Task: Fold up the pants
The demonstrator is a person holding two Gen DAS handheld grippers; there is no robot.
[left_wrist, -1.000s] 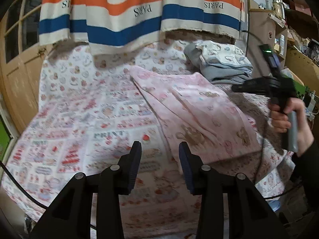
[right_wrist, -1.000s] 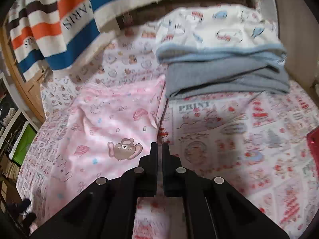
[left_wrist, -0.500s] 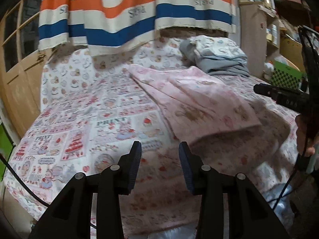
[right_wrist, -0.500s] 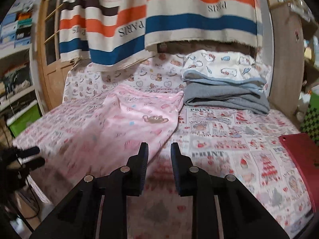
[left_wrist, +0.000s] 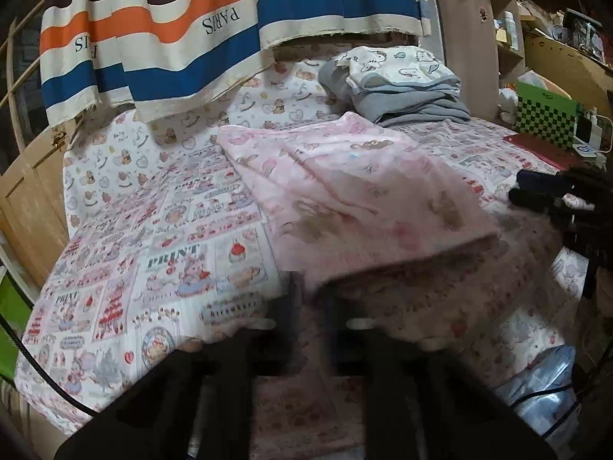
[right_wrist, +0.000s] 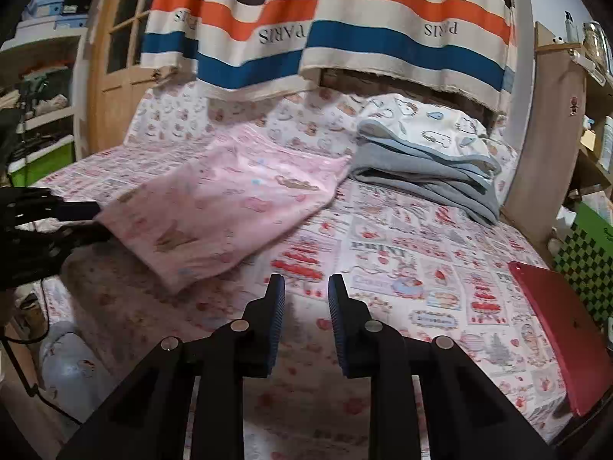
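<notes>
Since a second earlier the right gripper (right_wrist: 305,299) had swung from above the pink pants (right_wrist: 230,214) to the bed's (right_wrist: 421,268) front edge, and its jaws were opening with nothing between them. The left gripper (left_wrist: 310,306), blurred in its own view, had apparently closed right at the pants' near hem; whether cloth was pinched I could not tell. The pants lay flat across the middle of the bed, reaching back toward the folded grey and white stack (right_wrist: 425,153) near the far right corner.
</notes>
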